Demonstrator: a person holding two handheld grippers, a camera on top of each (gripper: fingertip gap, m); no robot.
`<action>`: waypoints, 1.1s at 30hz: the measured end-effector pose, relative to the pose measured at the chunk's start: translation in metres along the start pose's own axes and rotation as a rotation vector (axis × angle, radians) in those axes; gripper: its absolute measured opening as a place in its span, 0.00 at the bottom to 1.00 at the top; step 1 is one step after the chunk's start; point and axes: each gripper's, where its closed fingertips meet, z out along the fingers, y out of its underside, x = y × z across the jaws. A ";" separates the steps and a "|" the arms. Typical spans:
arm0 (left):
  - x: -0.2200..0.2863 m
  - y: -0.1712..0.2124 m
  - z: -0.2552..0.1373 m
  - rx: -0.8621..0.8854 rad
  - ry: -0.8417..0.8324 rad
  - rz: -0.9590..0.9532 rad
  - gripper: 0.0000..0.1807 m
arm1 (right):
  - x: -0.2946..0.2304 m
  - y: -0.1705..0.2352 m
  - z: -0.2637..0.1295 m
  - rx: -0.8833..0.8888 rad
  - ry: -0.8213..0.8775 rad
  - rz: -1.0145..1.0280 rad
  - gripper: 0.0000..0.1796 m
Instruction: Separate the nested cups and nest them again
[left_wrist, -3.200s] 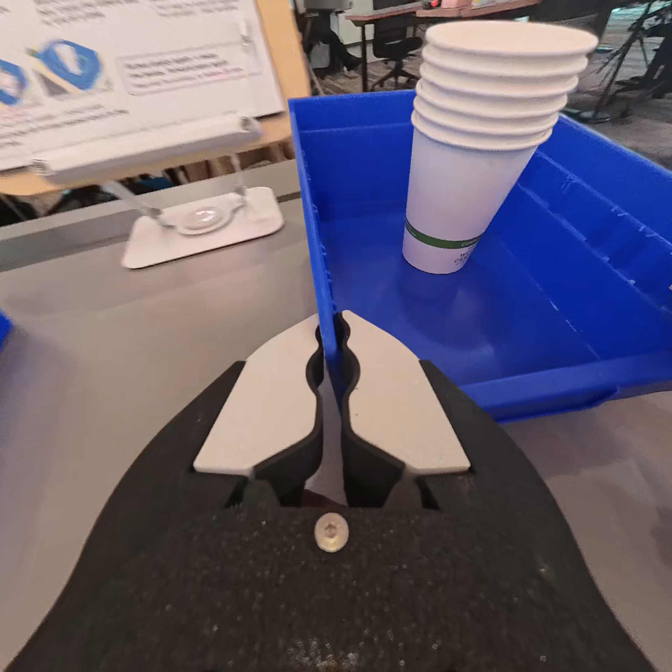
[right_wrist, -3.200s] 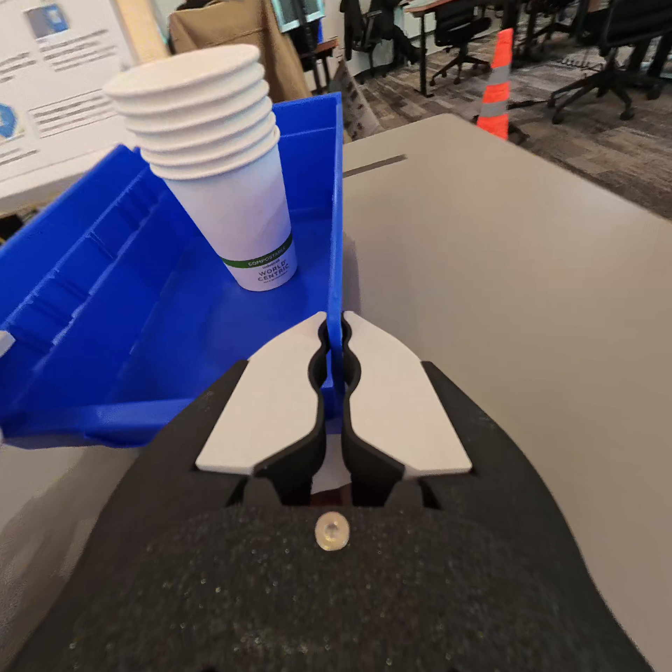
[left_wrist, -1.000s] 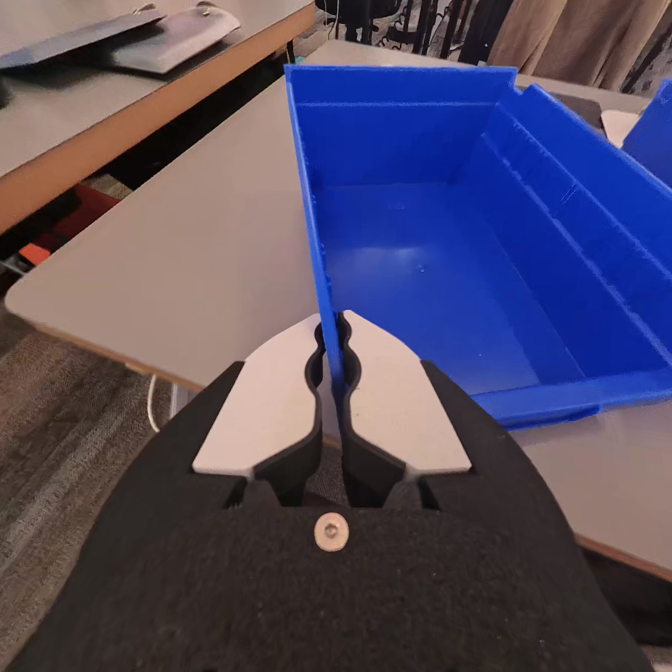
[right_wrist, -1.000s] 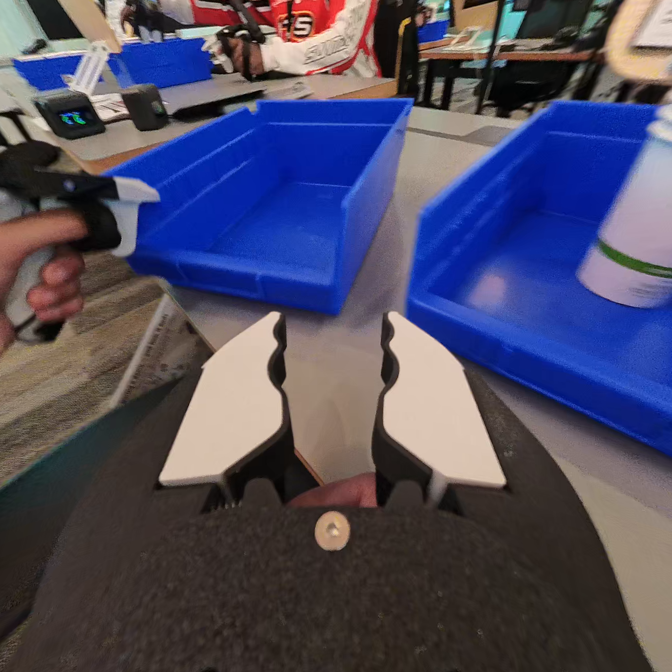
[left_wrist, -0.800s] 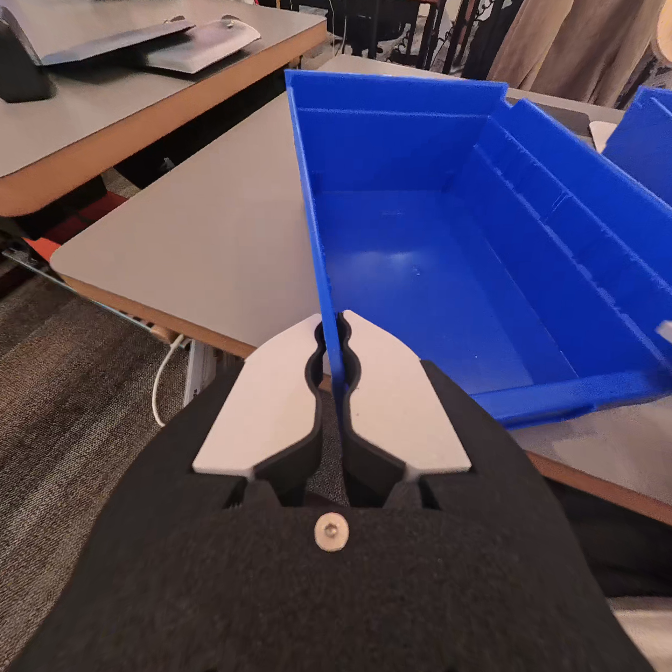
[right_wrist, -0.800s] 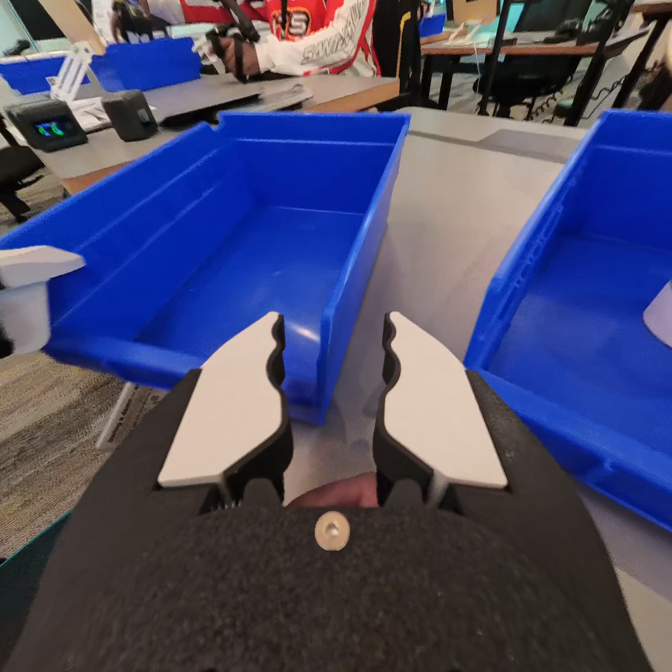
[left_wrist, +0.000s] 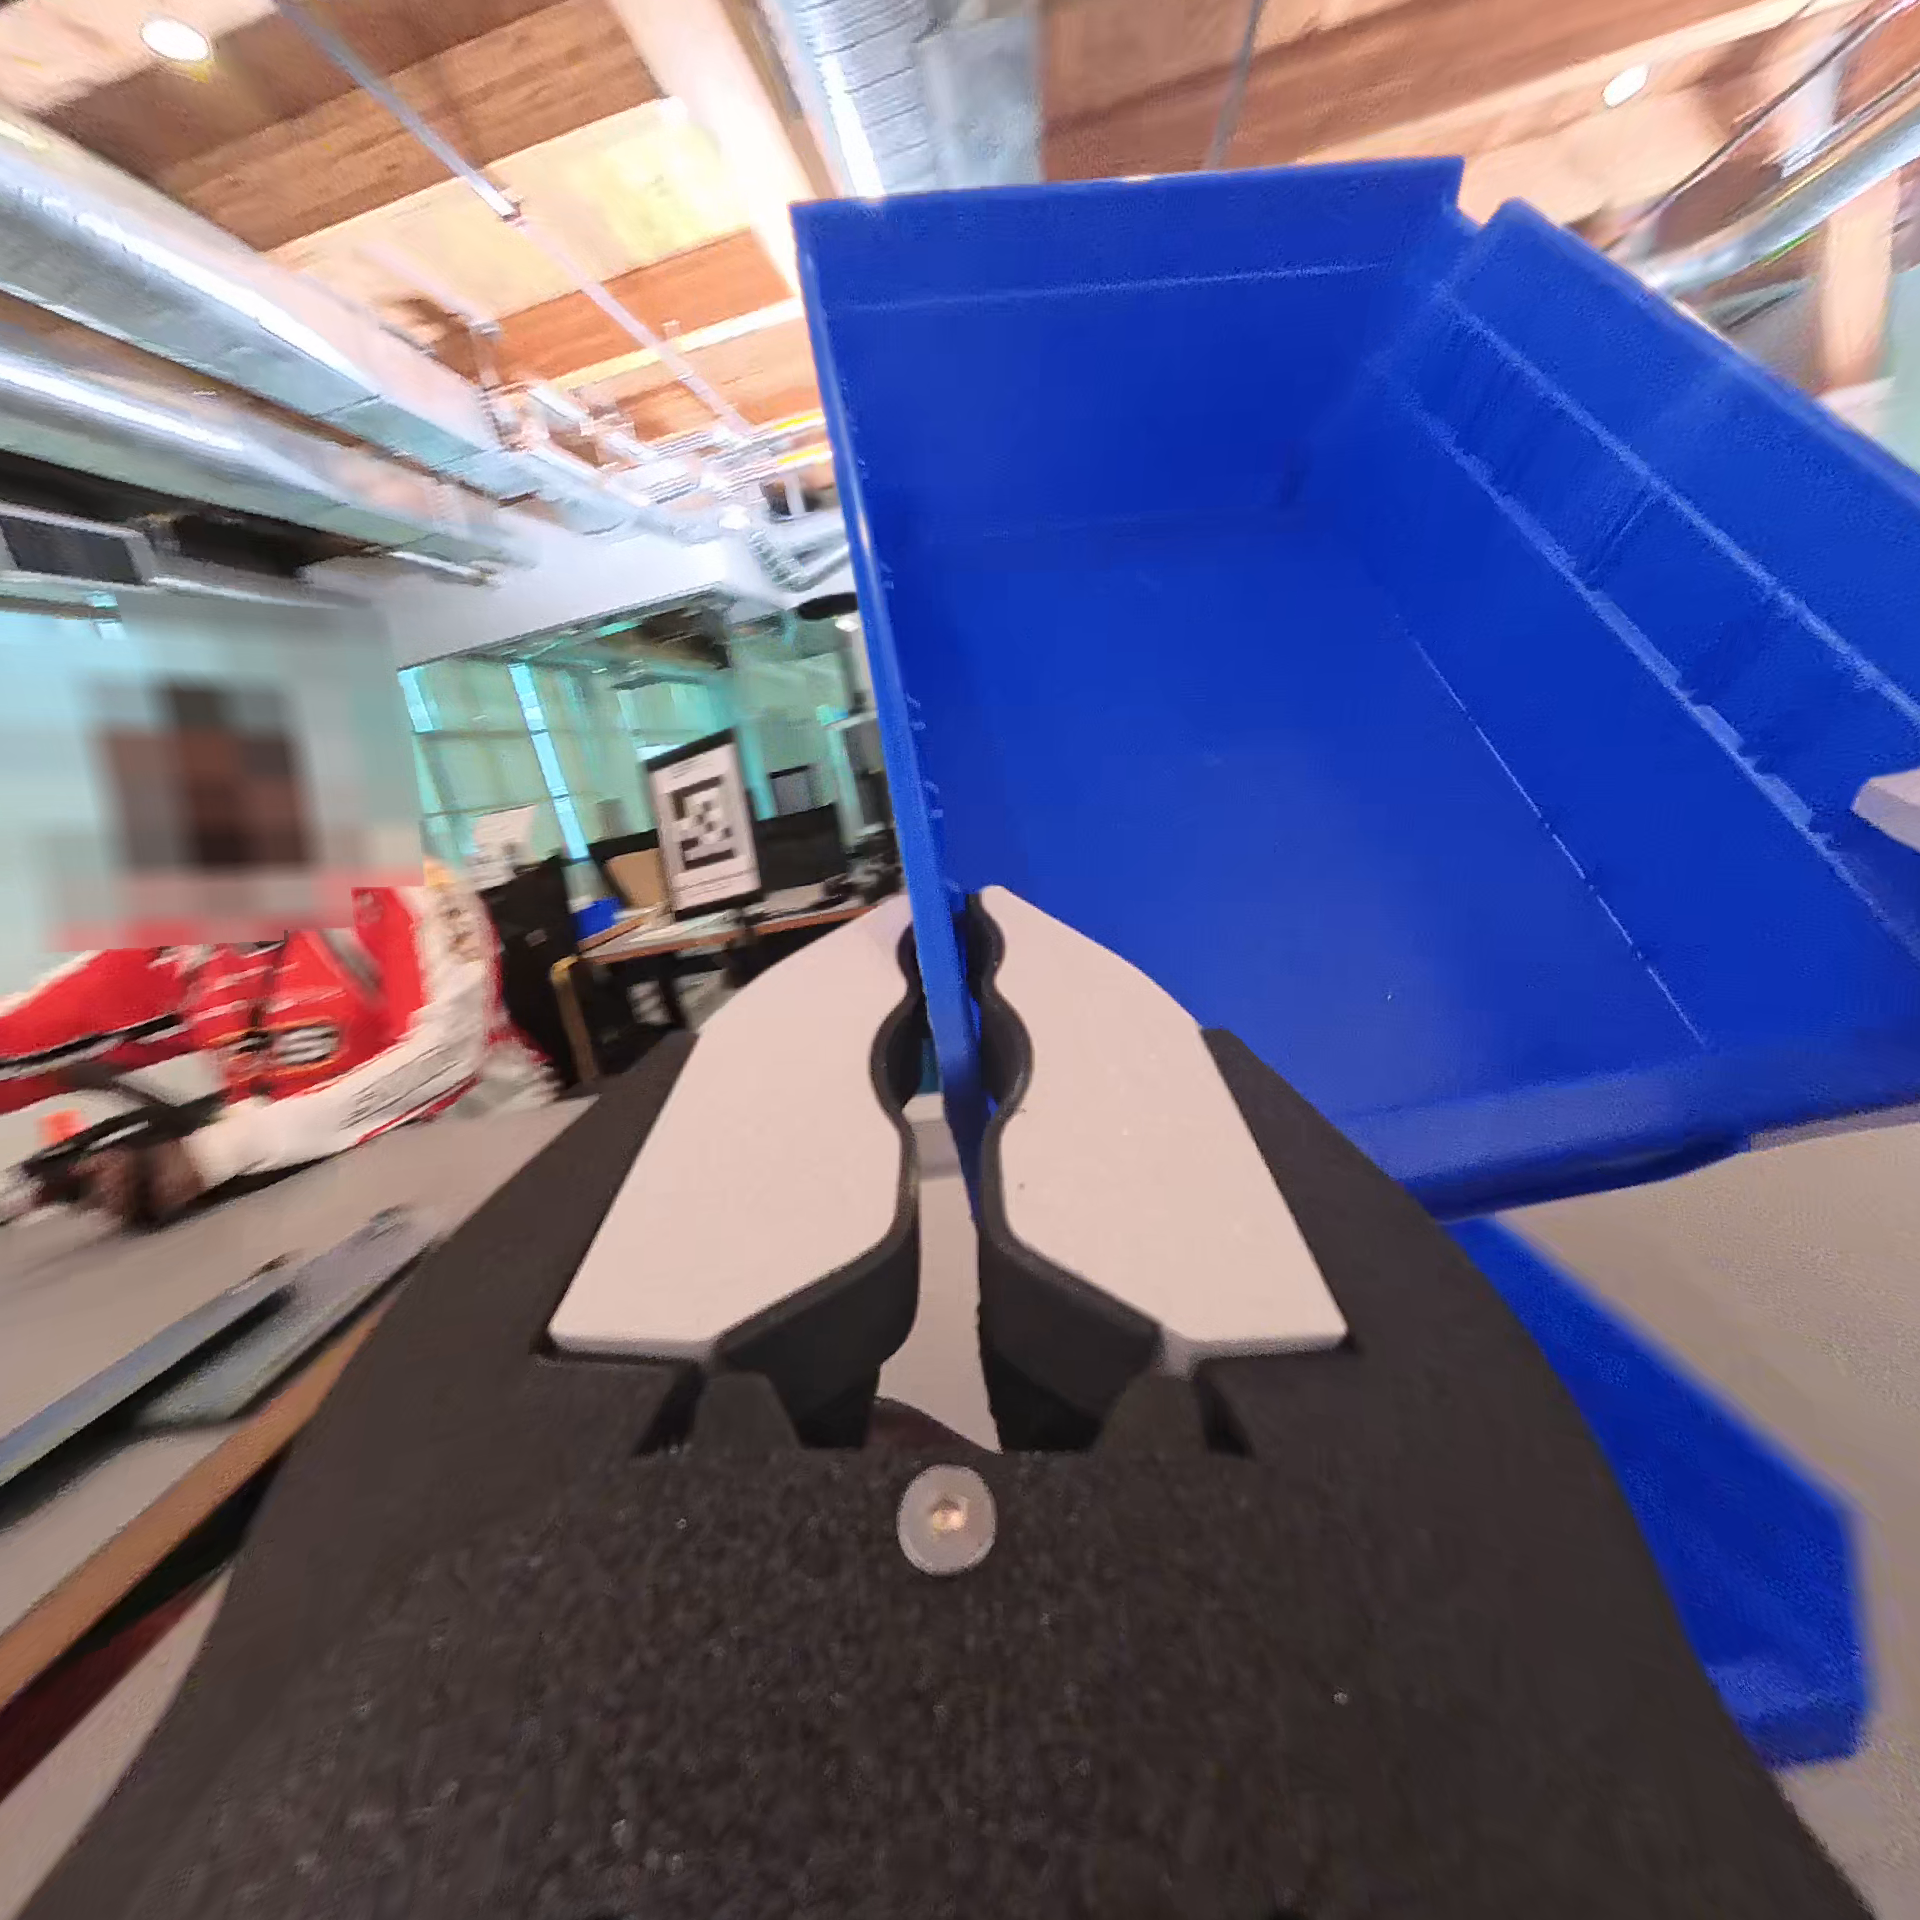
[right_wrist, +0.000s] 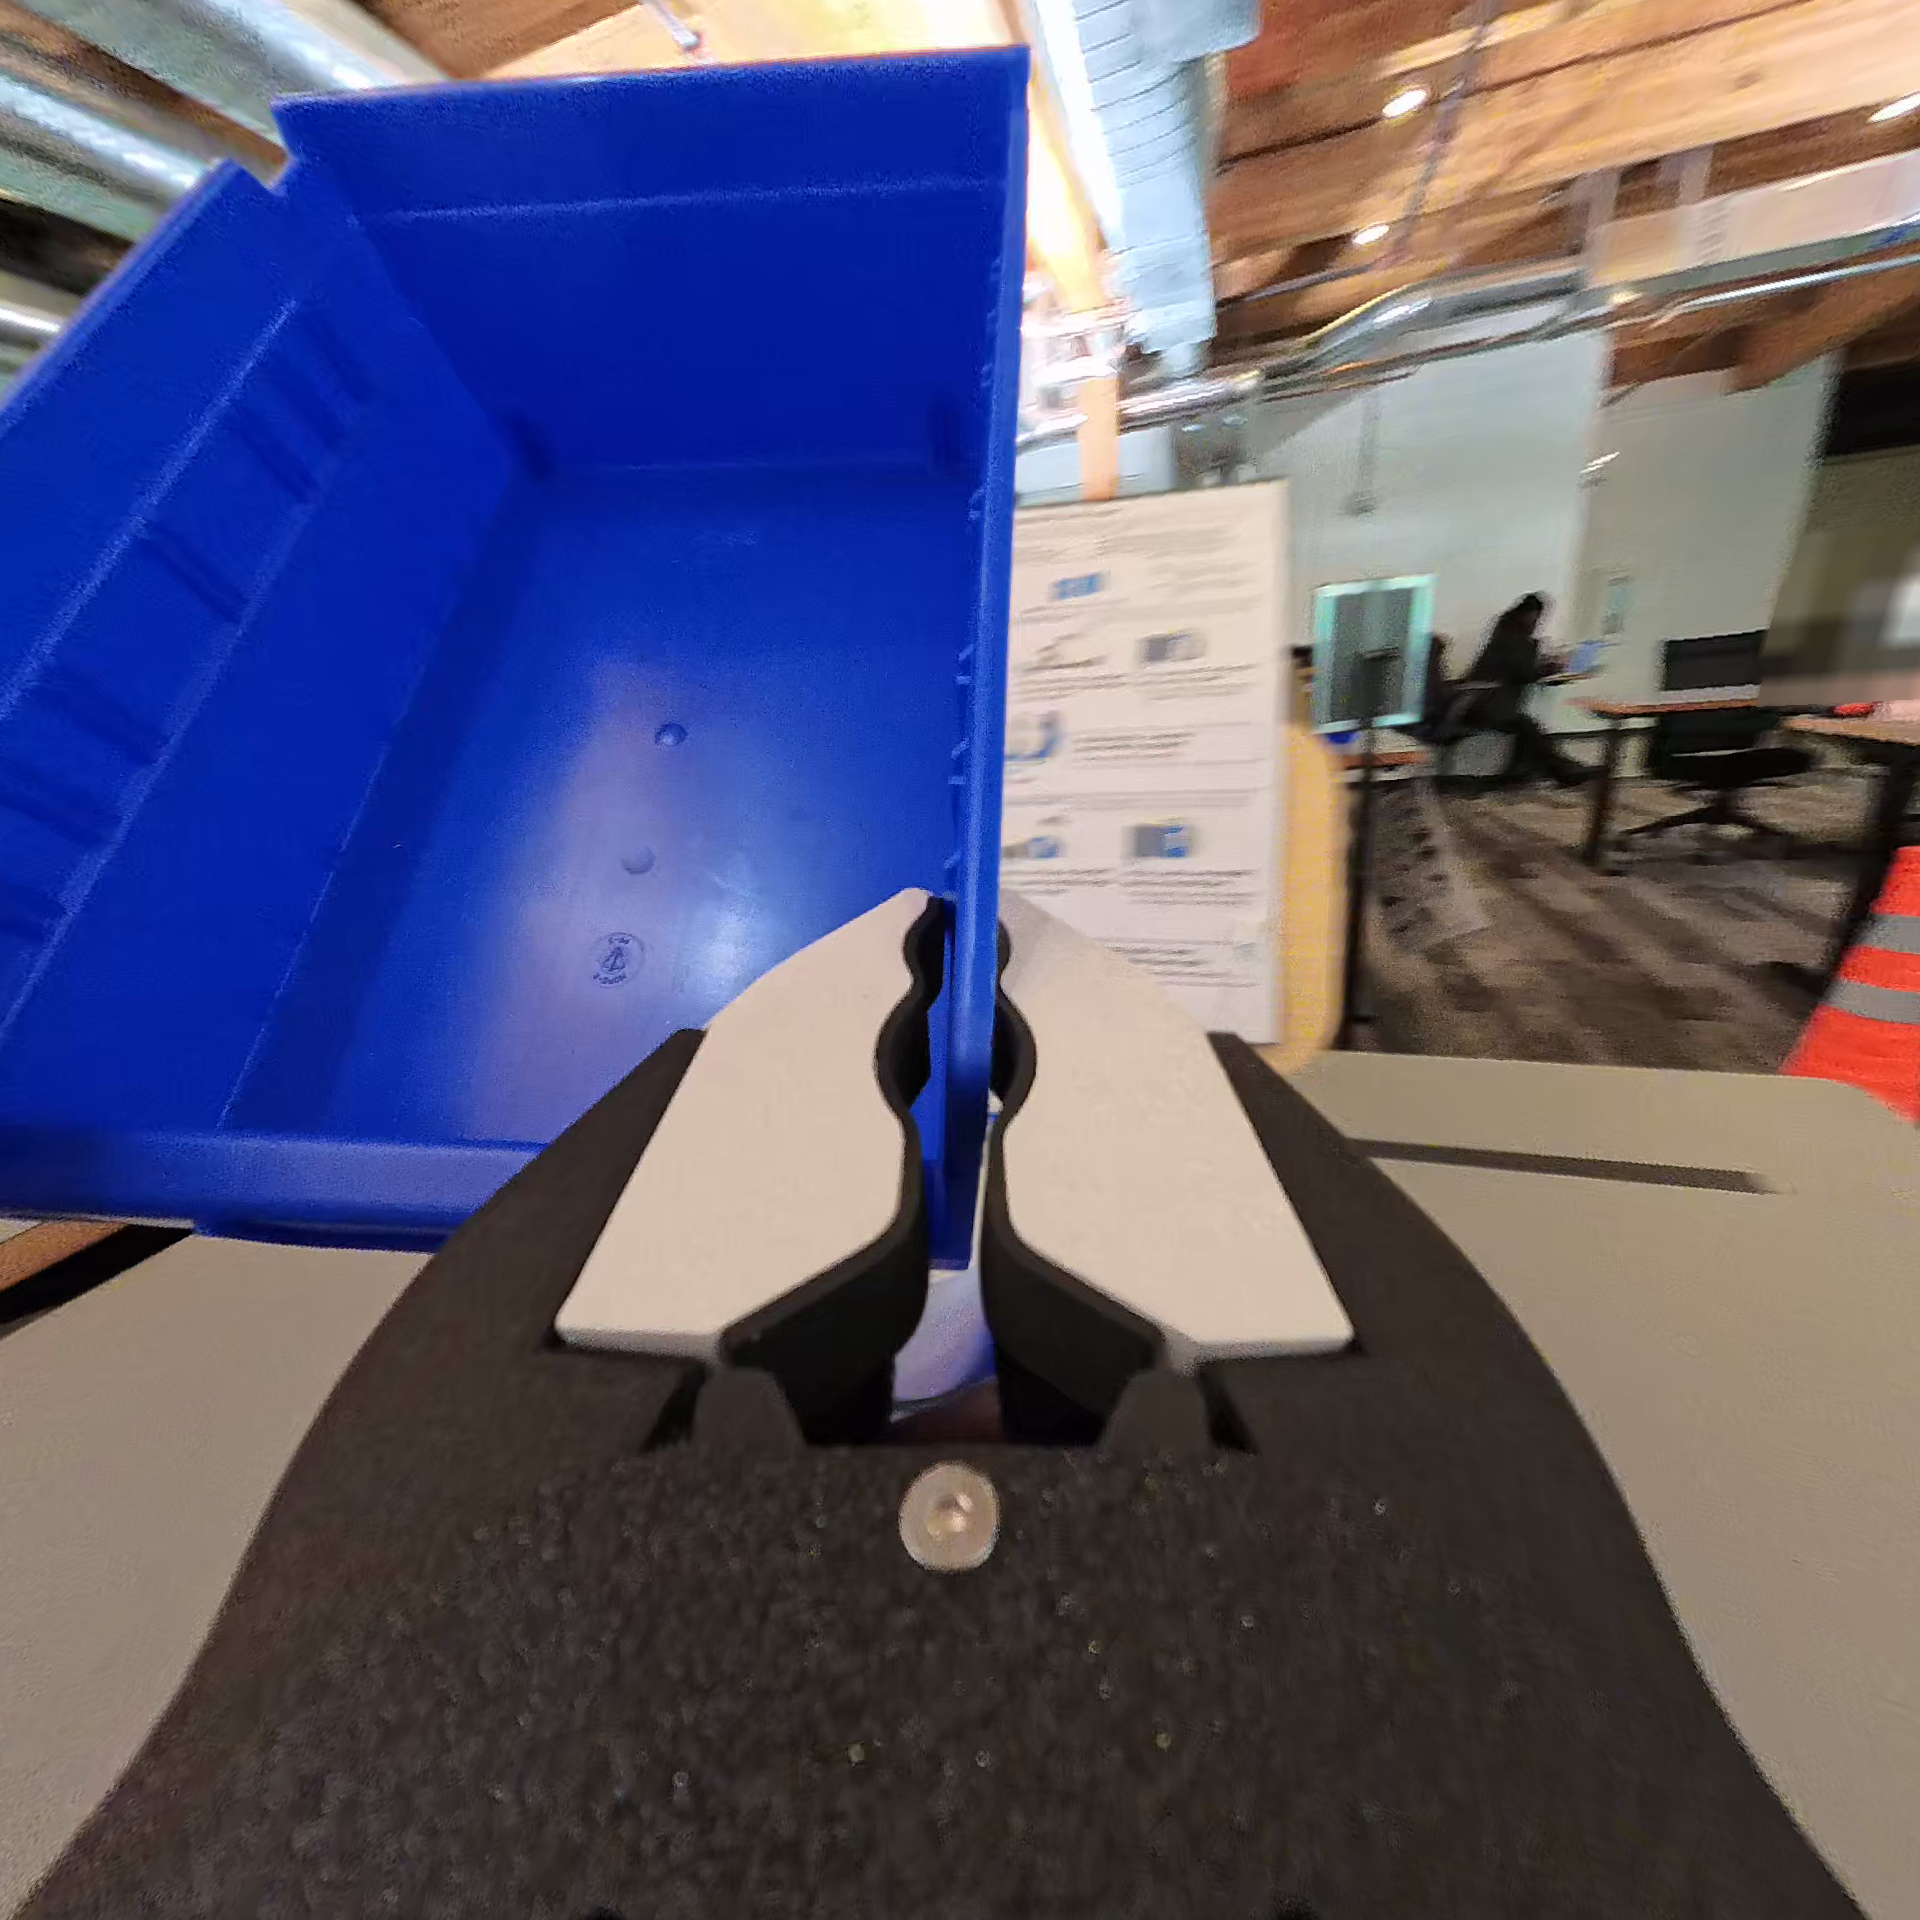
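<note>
No cups show in either view. An empty blue bin (left_wrist: 1299, 779) is held up off the table and tilted, with its open side facing me and the ceiling behind it. My left gripper (left_wrist: 940, 925) is shut on the bin's left wall. My right gripper (right_wrist: 966, 914) is shut on the right wall of the same bin (right_wrist: 623, 623). A pale tip of the right gripper (left_wrist: 1893, 802) shows at the right edge of the left wrist view.
Part of a second blue bin (left_wrist: 1683, 1507) lies below the lifted one on the grey table (right_wrist: 1610, 1403). A person in a red and white jacket (left_wrist: 260, 1039) is at a desk to the left. A poster board (right_wrist: 1143, 727) and an orange cone (right_wrist: 1870, 987) stand beyond the table.
My right gripper, open beside the empty bin before, has shut on its right wall. Both grippers have raised the bin off the table and tipped it upward. The bin with the cups has left view.
</note>
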 end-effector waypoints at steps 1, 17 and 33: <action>0.025 -0.010 0.014 0.014 0.041 -0.029 0.02 | 0.028 -0.008 -0.003 0.003 0.043 -0.005 0.03; 0.400 0.116 0.053 -0.424 0.452 -0.235 0.02 | 0.366 0.132 -0.097 -0.540 0.381 0.078 0.03; 0.467 0.183 -0.007 -0.689 0.648 -0.173 0.22 | 0.411 0.193 -0.118 -0.735 0.362 0.136 0.03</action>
